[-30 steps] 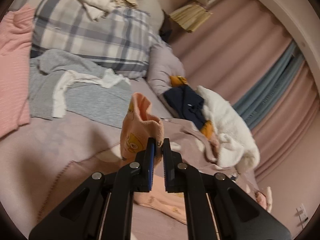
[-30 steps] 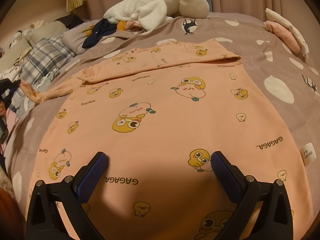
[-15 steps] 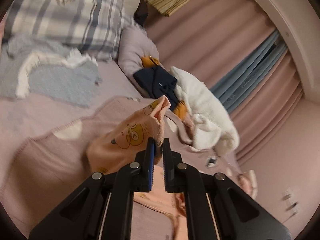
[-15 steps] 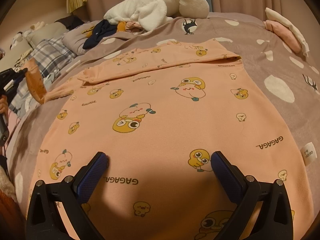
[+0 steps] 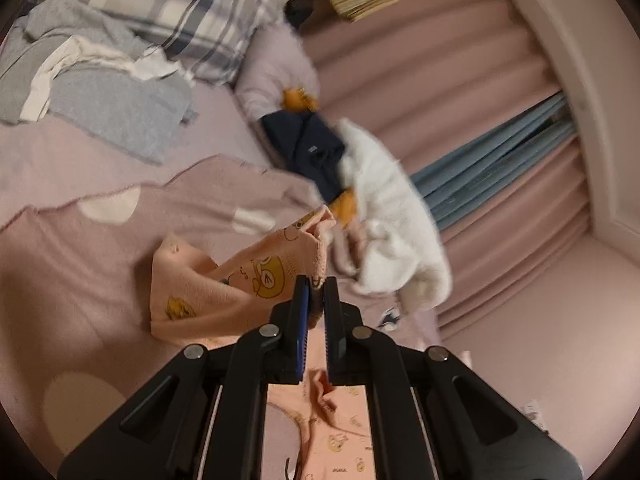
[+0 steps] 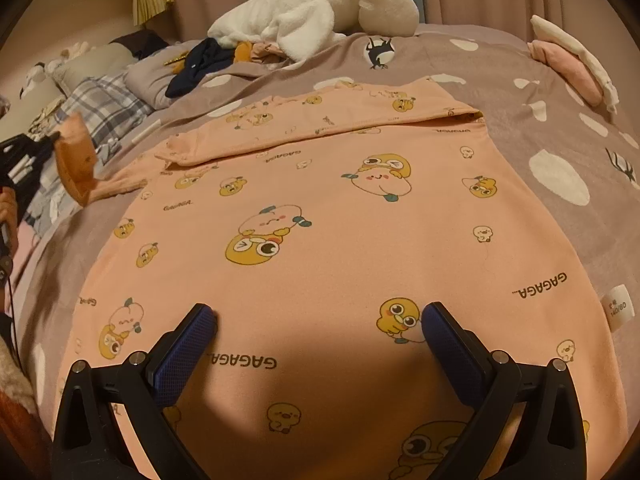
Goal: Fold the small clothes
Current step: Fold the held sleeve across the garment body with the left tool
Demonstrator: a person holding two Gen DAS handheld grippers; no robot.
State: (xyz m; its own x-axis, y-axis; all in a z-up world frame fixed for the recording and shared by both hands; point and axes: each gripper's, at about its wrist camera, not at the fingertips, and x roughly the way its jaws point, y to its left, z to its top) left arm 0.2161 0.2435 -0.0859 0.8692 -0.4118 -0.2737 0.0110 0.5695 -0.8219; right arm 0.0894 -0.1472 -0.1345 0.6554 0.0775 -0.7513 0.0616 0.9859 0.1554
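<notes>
We're mid sleeve-fold: left gripper (image 5: 316,294) pinches the sleeve (image 5: 240,280), lifted; right gripper (image 6: 320,320) spread wide over the shirt (image 6: 340,240). Next: lay sleeve across the body, flat.

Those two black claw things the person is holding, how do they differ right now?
The left gripper is shut, pinching the peach shirt's sleeve and lifting it off the bed; the right gripper stands wide open, holding nothing. The left points nearly level, the right tilts down over the shirt's body. Both have blue pads.
</notes>
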